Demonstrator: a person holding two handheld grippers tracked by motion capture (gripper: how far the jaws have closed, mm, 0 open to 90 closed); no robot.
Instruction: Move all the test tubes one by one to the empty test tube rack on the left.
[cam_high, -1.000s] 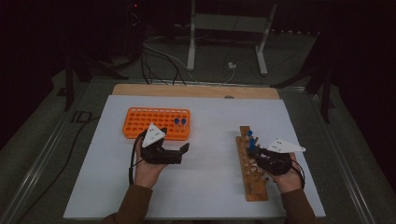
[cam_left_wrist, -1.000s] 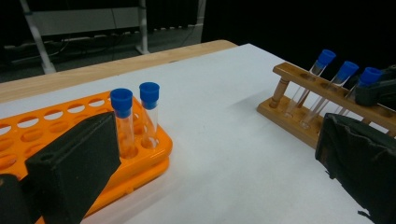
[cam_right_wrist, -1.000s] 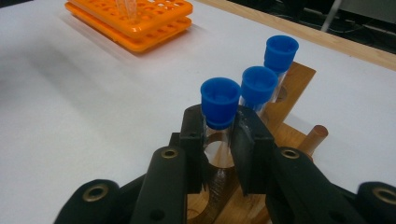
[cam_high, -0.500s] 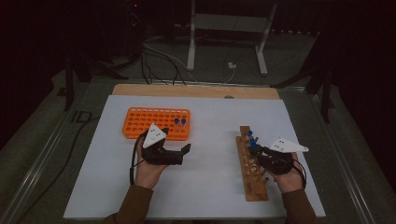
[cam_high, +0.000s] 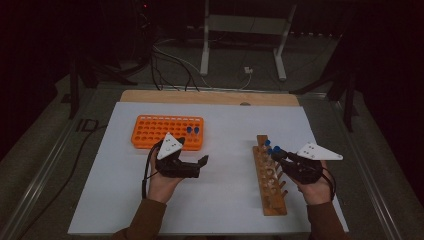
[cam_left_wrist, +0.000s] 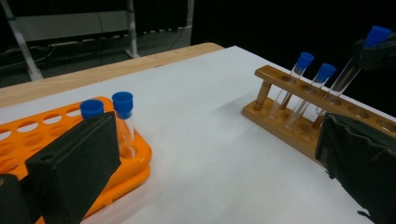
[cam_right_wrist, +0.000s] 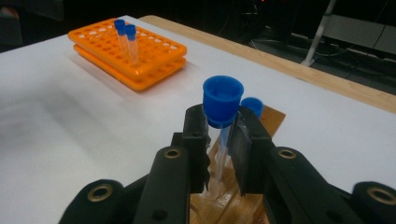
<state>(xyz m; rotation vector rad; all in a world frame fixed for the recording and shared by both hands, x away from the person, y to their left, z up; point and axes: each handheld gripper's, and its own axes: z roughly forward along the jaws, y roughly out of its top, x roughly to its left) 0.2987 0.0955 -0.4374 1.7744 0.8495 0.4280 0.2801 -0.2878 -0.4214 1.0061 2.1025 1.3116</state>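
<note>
Right gripper (cam_right_wrist: 219, 135) clamped on a blue-capped tube (cam_right_wrist: 222, 100) just under the cap, tilted over the wooden rack (cam_high: 269, 182) directly below, two more tubes (cam_left_wrist: 309, 81) slotted just beyond. Left gripper (cam_high: 200, 164) gaping wide, empty, resting on the desk (cam_high: 225, 130) just near the orange rack (cam_high: 160, 131).

Blue-capped tube (cam_right_wrist: 221, 116) tilted over wooden rack (cam_high: 270, 185)

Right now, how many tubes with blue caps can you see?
5. Two stand in the orange rack: and. Two lean in the wooden rack: and. One is held by the right gripper over that rack.
</note>
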